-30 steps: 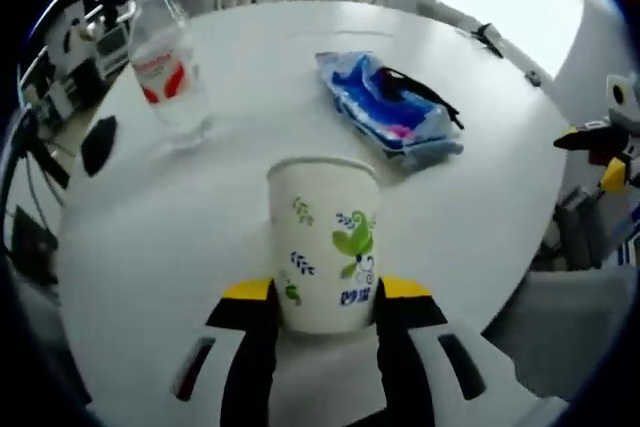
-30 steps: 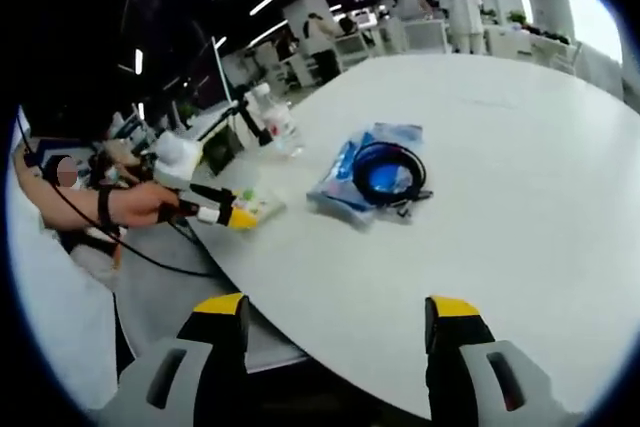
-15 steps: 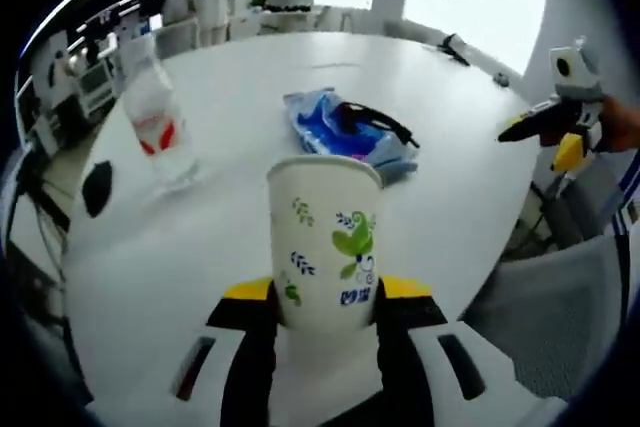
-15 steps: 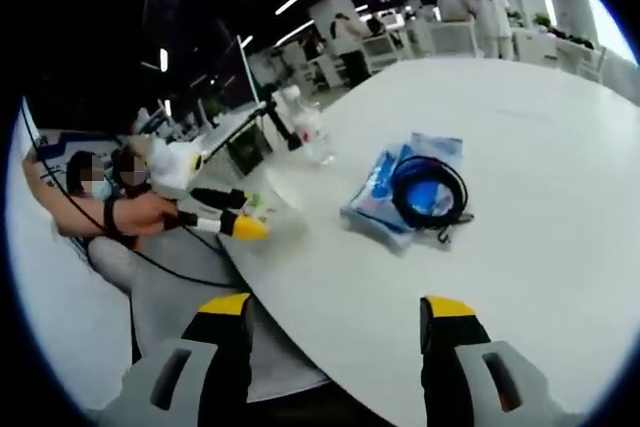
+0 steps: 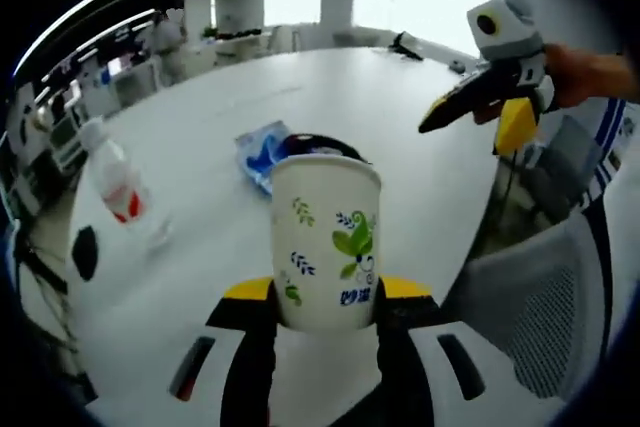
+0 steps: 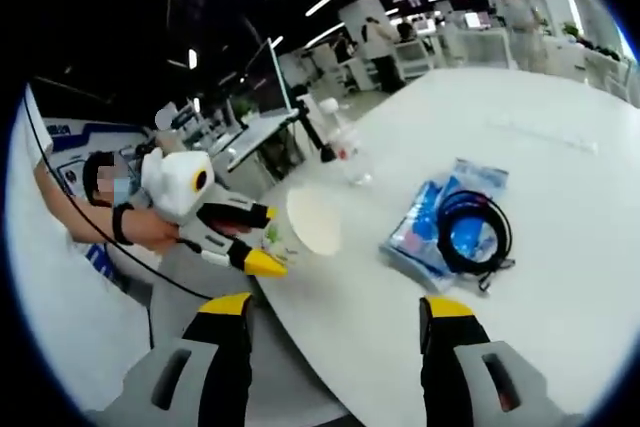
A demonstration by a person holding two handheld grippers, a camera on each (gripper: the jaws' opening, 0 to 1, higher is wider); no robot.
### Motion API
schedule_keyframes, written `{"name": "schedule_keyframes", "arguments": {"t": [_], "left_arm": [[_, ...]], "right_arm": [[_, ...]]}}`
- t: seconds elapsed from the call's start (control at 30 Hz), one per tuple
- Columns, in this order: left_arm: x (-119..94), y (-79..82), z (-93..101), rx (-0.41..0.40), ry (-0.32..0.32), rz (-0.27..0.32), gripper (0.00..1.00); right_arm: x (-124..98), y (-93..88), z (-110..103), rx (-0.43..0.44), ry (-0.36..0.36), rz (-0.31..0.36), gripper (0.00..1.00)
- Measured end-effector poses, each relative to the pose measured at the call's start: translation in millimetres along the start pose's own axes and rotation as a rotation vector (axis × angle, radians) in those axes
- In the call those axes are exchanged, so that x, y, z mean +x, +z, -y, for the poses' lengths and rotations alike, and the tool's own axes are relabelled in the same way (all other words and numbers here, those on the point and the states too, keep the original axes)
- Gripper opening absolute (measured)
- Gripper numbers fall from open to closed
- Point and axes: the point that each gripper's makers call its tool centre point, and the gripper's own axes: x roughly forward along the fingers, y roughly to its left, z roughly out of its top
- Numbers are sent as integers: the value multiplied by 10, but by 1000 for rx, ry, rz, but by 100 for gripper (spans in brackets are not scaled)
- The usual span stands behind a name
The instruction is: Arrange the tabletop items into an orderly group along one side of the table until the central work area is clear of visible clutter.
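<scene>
The paper cup (image 5: 326, 243) is white, printed with green leaves and small blue characters, and it stands upright between the 2 yellow-tipped jaws of the left gripper (image 5: 326, 299), which are closed against its lower sides. In the left gripper view the cup sits directly ahead of the jaws, over the near part of the white round table (image 5: 430, 177). In the right gripper view the same cup (image 6: 305, 224) is tipped so its open mouth faces the camera, held ahead and to the left of the right gripper's own jaws by the left gripper (image 6: 246, 237) in a person's hand (image 6: 155, 227).

Just beyond the cup in the left gripper view lies a blue plastic packet (image 5: 262, 150) with a black coiled cable (image 5: 315, 141) on it — partly hidden by the cup's rim. To the left of the jaws a clear water bottle (image 5: 115, 182) with a red label stands on the table.

The right gripper (image 6: 338, 315) has its 2 jaws spread wide apart with nothing between them; past its right jaw lie the packet (image 6: 432, 227) and cable (image 6: 473, 234), and farther ahead the bottle (image 6: 346, 145). In the left gripper view the right gripper (image 5: 480, 102) hangs above the table's right edge, beside a grey mesh chair (image 5: 545, 307).
</scene>
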Motion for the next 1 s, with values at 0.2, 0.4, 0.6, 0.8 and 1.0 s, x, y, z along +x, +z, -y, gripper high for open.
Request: {"name": "schedule_keyframes", "arguments": {"t": [0.2, 0.4, 0.6, 0.8, 1.0], "left_arm": [[56, 33, 109, 62, -28, -16, 37], [114, 112, 213, 136, -49, -15, 37], [167, 206, 336, 199, -79, -8, 37], [206, 292, 455, 236, -110, 5, 37], [218, 344, 614, 259, -143, 15, 38]], "right_arm": [[91, 55, -144, -15, 49, -18, 65], [172, 73, -245, -27, 82, -33, 65], [231, 33, -303, -24, 103, -47, 64], [226, -35, -345, -6, 111, -56, 61], [210, -114, -357, 5, 111, -64, 59]]}}
